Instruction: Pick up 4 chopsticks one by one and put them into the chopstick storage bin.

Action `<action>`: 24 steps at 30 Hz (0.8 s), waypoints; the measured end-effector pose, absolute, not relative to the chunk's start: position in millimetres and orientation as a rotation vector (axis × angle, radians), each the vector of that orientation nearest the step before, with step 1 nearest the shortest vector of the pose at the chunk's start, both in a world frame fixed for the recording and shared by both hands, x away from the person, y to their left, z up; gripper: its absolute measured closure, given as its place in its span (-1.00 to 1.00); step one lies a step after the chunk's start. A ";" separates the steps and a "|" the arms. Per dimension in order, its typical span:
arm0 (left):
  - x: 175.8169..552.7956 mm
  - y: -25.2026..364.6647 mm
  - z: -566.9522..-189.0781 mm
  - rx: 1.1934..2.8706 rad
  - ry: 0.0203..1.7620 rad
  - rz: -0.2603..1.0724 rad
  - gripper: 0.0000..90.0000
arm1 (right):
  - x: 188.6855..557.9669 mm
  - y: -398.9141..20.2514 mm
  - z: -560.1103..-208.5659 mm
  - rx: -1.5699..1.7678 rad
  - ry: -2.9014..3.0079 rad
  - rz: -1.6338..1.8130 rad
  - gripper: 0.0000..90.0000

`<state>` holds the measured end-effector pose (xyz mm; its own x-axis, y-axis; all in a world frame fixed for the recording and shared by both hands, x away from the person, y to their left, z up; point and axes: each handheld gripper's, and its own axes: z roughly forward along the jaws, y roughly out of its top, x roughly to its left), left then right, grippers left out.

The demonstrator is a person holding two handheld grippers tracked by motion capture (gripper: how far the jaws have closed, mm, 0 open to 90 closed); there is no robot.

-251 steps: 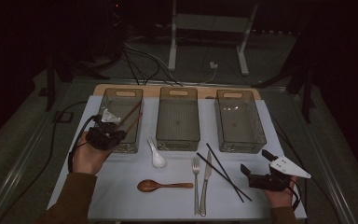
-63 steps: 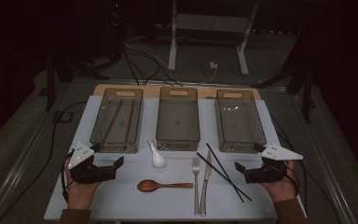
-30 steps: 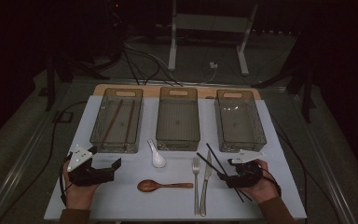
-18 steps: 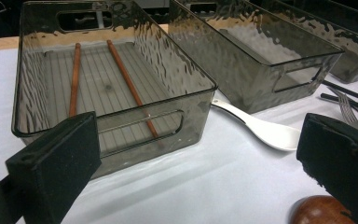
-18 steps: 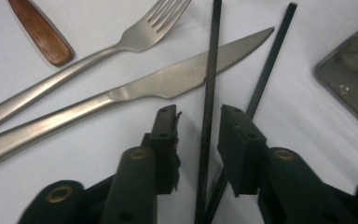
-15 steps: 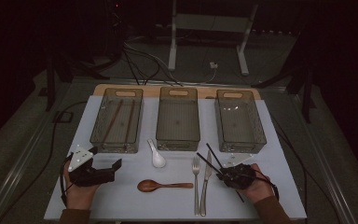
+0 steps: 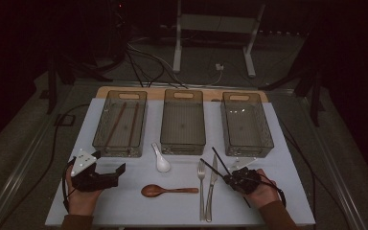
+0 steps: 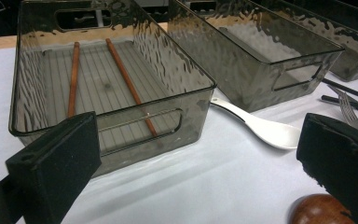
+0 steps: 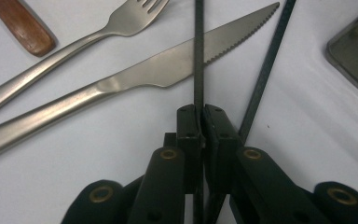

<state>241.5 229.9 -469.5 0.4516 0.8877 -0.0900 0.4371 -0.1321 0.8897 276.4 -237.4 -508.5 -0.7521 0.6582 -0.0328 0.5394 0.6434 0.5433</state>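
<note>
Since a moment ago my right tongs (image 7: 230,178) have slid in from the table's right edge onto the black chopsticks, and the jaws have just been closing on one of them.

In the high view, my left tongs (image 7: 117,171) are waiting wide open and empty near the table's front left corner. I am counting three bins along the far edge: the left bin (image 7: 99,142) holding two brown chopsticks (image 7: 115,125), the middle bin (image 7: 183,145) and the right bin (image 7: 247,150) empty. Near the front edge lie one white spoon (image 7: 161,160), one wooden spoon (image 7: 165,190), one fork (image 7: 201,189) and one knife (image 7: 211,187).

In the left gripper view, I am looking between parted jaws at the left bin and the white spoon.

In the right gripper view, my jaws are pinching one black chopstick (image 9: 198,56) tight; the second chopstick (image 9: 266,63) is lying just beside them, free. The held stick is crossing over the knife blade, so I am risking dragging the knife as I lift, and such a thin stick could pivot or slip out.
</note>
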 end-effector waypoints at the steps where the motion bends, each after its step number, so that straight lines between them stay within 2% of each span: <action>1: 241.4 229.6 -469.6 1.749 1.140 0.591 -0.98 | 276.9 -237.8 -508.5 1.000 2.637 0.770 0.92; 9: 242.1 228.1 -470.5 1.756 1.139 0.586 -0.98 | 277.7 -241.7 -506.3 1.084 2.589 0.822 0.93; 24: 242.8 213.8 -465.2 1.748 1.113 0.525 -0.98 | 271.6 -242.4 -479.5 1.074 2.503 0.996 0.93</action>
<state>242.8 213.8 -465.2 0.4906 0.8616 -0.1303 0.4472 -0.1206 0.8863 271.6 -242.4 -479.5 -0.7006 0.7121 0.0441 0.5476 0.4971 0.6731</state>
